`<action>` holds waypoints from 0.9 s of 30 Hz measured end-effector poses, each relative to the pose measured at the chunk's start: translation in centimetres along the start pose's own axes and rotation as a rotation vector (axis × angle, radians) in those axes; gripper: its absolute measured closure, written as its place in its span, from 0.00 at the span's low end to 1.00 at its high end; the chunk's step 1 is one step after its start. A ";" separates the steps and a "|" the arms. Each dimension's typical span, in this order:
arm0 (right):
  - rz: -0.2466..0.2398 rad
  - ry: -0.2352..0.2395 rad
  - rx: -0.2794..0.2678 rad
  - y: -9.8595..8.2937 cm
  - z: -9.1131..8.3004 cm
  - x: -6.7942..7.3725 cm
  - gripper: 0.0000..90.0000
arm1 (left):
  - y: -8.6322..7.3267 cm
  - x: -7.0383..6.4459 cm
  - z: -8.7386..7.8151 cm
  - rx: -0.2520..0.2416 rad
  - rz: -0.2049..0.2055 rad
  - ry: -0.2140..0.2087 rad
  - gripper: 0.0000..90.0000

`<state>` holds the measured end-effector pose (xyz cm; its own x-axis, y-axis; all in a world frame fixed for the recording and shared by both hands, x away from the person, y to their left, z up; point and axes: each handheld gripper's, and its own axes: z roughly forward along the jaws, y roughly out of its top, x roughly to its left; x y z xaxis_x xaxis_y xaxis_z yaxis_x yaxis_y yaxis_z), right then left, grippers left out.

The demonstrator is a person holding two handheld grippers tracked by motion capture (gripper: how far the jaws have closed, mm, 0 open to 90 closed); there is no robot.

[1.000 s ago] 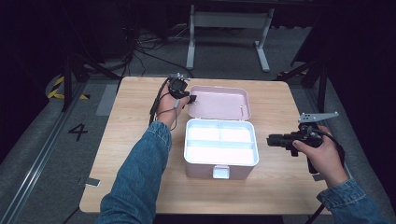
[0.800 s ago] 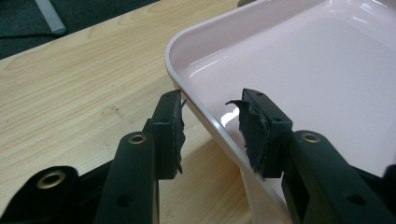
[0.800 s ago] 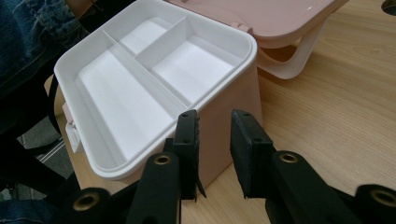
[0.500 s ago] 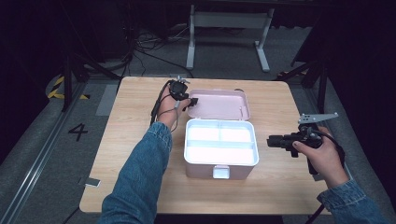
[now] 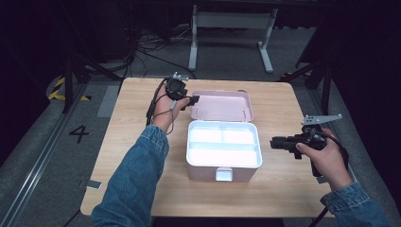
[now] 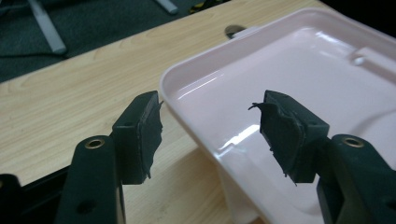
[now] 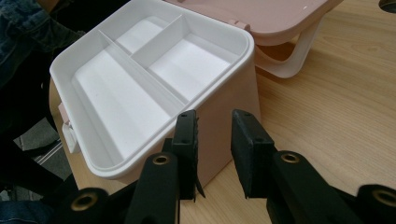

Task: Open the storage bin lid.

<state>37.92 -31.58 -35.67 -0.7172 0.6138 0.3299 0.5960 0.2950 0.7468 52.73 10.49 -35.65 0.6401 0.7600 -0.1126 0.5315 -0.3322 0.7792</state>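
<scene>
A pink box (image 5: pixel 206 168) stands mid-table with its lid (image 5: pixel 221 105) laid back flat behind it. Inside sits a white divided tray (image 5: pixel 222 142) with nothing in it. My left gripper (image 5: pixel 194 99) is at the lid's left near corner. In the left gripper view it (image 6: pixel 210 135) is open, one jaw on either side of the lid's rim (image 6: pixel 187 109), not touching it. My right gripper (image 5: pixel 275 142) hovers just right of the box, pointing at its side. In the right gripper view it (image 7: pixel 215 154) stands open by a narrow gap, holding nothing, with the box wall (image 7: pixel 229 102) just beyond.
The wooden table (image 5: pixel 137 142) has bare room left, right and in front of the box. A white latch (image 5: pixel 224 174) juts from the box's front. The lid's handle (image 7: pixel 294 60) arches over the table. A metal stand (image 5: pixel 231 19) is on the floor behind.
</scene>
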 end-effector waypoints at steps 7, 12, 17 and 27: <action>-0.005 0.002 0.006 0.4 0.5 0.2 0.80 | 0.4 -2.1 -3.9 -0.048 0.053 -0.040 0.43; -0.013 0.000 0.009 0.7 0.8 0.3 0.79 | 0.1 -3.4 -6.2 -0.063 0.095 -0.060 0.43; -0.016 0.006 0.015 1.0 0.9 0.2 0.78 | -0.9 -4.4 -9.8 -0.076 0.121 -0.068 0.43; -0.006 -0.003 0.015 1.0 1.1 -0.6 0.78 | -4.2 -4.7 -14.4 -0.046 0.156 -0.072 0.43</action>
<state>39.31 -30.87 -35.73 -0.7193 0.6146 0.3238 0.5974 0.3092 0.7400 39.47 16.33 -29.49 0.7521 0.6583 -0.0308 0.3976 -0.4161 0.8178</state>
